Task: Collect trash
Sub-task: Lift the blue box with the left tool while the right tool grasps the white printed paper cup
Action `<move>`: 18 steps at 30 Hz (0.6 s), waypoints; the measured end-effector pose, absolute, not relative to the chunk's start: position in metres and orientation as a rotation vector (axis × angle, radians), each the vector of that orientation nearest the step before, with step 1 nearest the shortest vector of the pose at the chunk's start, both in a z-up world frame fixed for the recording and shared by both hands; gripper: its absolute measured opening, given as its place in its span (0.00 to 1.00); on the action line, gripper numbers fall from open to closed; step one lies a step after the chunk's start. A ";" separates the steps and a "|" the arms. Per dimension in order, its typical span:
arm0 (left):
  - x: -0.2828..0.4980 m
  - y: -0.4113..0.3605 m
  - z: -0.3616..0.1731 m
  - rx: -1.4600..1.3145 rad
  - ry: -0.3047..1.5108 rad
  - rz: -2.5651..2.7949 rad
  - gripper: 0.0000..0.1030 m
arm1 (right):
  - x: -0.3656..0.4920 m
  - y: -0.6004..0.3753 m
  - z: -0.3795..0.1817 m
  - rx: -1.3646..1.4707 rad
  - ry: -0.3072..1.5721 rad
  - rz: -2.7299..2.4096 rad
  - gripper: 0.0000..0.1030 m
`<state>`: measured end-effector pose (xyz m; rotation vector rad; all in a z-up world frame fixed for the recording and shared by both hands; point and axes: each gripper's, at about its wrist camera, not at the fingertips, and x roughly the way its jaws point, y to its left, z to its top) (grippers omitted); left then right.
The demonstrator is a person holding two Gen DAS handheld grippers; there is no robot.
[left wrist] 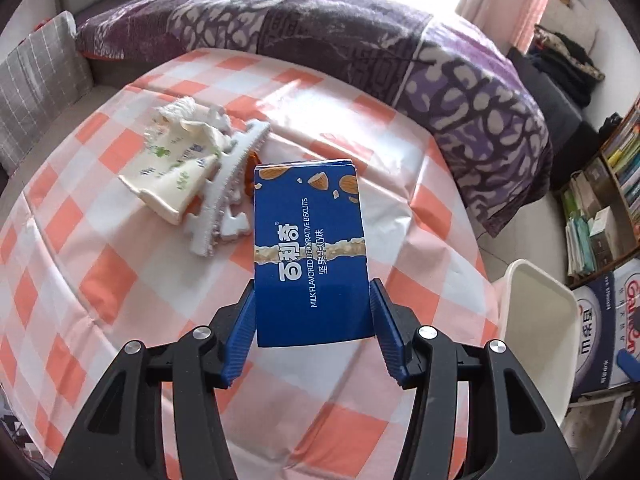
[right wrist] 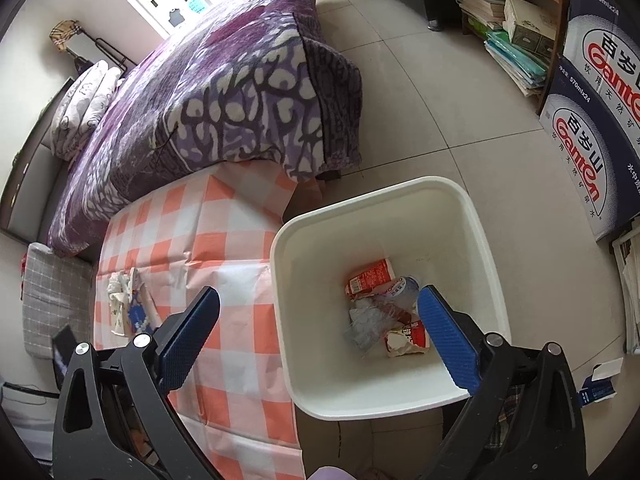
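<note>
Setting: bedroom, checked orange-and-white tablecloth (left wrist: 100,208) beside a purple-quilted bed (left wrist: 360,40).
Left gripper (left wrist: 314,316): both blue pads pressed against the sides of a blue biscuit box (left wrist: 310,248), which juts forward from between the jaws above the cloth.
Right gripper (right wrist: 320,328): jaws spread wide, nothing between them.
Bin: white waste bin (right wrist: 472,216), ahead of and below the right jaws, already holds red cartons (right wrist: 370,278) and crumpled clear plastic (right wrist: 366,326).
Left to do: box not yet binned; white foam pieces (left wrist: 228,188) and a printed wrapper (left wrist: 172,176) lie beyond the left jaws.

Home bedroom: purple-quilted bed (right wrist: 224,92), bookshelf (left wrist: 616,184), checked tablecloth (left wrist: 120,280).
</note>
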<state>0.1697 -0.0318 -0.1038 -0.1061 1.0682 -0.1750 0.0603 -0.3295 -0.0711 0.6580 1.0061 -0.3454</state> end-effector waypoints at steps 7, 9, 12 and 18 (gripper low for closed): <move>0.132 0.072 -0.015 -0.278 0.888 -0.124 0.52 | 0.083 -0.266 -0.090 0.504 1.067 -0.258 0.92; 0.124 0.100 0.005 -0.296 0.841 -0.093 0.52 | 0.089 -0.246 -0.096 0.494 1.086 -0.216 0.92; 0.112 0.128 0.030 -0.277 0.761 -0.047 0.52 | 0.096 -0.216 -0.105 0.505 1.120 -0.140 0.92; 0.102 0.181 0.050 -0.352 0.697 0.010 0.52 | 0.117 -0.153 -0.103 0.489 1.110 -0.049 0.92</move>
